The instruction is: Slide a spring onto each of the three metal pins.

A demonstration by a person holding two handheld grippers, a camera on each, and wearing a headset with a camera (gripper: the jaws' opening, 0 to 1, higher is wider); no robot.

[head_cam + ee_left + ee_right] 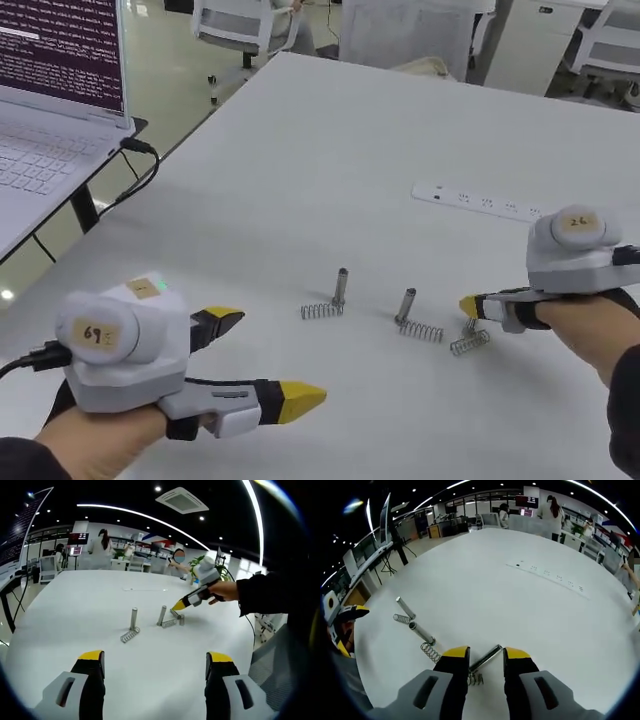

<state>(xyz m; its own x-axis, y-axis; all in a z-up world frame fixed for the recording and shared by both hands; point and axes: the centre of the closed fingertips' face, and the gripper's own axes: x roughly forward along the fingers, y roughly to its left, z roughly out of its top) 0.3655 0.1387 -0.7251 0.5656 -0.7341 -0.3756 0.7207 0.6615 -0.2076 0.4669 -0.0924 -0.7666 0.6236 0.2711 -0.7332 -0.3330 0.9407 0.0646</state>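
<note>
Two metal pins stand upright mid-table, one (pixel 341 285) (pixel 133 618) with a spring (pixel 321 311) lying at its foot, the other (pixel 406 303) (pixel 422 634) beside a second spring (pixel 421 330) (pixel 431 652). A third pin (pixel 470 325) (pixel 486 658) sits between the narrowly parted jaws of my right gripper (pixel 470 305) (pixel 486 653), neither jaw visibly touching it; a third spring (pixel 469 343) (pixel 475 679) lies just beneath. My left gripper (pixel 262 360) (pixel 155 660) hovers open and empty at the near left, well short of the pins.
An open laptop (pixel 50 100) on a side stand with a black cable (pixel 140 165) is at the far left. A white power strip (pixel 480 200) (pixel 550 577) lies behind the pins. Office chairs (pixel 240 25) stand past the table's far edge.
</note>
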